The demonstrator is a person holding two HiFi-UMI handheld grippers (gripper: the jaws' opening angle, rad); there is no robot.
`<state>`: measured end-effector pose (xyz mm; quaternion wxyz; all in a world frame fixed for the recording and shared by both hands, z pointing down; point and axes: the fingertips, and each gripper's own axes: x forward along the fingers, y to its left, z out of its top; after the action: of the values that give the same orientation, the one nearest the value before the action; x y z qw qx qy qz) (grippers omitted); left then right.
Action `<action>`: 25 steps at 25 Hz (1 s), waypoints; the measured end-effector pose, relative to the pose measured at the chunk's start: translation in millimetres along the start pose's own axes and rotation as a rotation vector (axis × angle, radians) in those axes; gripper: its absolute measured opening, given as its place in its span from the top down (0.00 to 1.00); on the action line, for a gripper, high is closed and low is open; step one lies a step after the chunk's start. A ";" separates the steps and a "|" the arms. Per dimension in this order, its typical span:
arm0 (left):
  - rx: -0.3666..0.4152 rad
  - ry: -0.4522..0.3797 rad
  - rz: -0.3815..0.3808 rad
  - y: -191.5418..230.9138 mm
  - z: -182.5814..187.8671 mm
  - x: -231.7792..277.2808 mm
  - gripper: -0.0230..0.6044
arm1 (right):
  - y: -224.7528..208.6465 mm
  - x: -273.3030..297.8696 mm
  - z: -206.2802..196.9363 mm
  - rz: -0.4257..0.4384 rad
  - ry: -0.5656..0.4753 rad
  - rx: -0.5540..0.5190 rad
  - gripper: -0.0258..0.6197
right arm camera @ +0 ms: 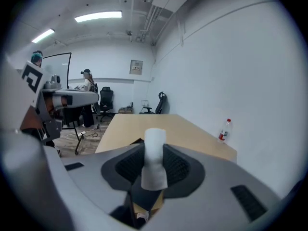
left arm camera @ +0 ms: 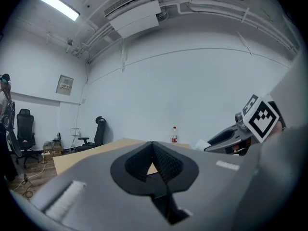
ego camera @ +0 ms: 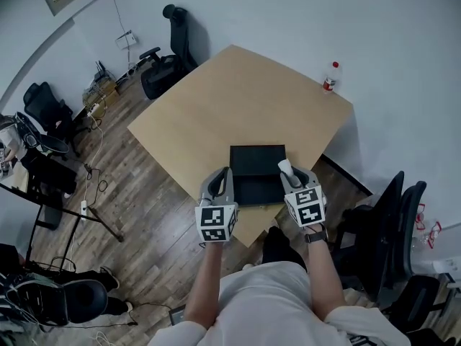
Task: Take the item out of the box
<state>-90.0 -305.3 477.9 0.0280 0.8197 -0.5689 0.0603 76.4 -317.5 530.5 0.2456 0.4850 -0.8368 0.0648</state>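
At frame centre, your right gripper (right arm camera: 153, 166) jaws pinch the white item (ego camera: 285, 167) just above the black box (ego camera: 257, 161) on the bench (ego camera: 238, 85), so extraction looks done; left gripper (left arm camera: 155, 165) jaws pressed together, empty.

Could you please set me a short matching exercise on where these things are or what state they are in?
1 white cylinder
2 black box
3 bottle
4 left gripper

A jaws together, empty
B far table edge
C held by the right gripper
D on the table, nearest the person

Pairs: 1-C, 2-D, 3-B, 4-A
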 end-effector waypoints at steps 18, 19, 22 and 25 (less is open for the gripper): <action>-0.012 -0.087 0.017 10.1 39.2 -15.3 0.95 | -9.1 -70.4 93.4 -0.190 -0.394 0.085 0.77; -0.014 -0.090 0.014 9.2 41.2 -16.2 0.95 | -8.8 -73.7 95.0 -0.199 -0.409 0.092 0.77; -0.008 -0.104 0.011 6.4 45.8 -18.8 0.95 | -9.8 -81.9 95.9 -0.237 -0.434 0.098 0.77; -0.005 -0.114 0.006 3.4 47.5 -19.2 0.95 | -11.0 -85.0 94.1 -0.249 -0.436 0.111 0.77</action>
<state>-96.7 -294.2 428.2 -0.0028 0.8201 -0.5720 0.0121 87.7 -289.6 406.9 0.0386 0.5997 -0.7989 -0.0262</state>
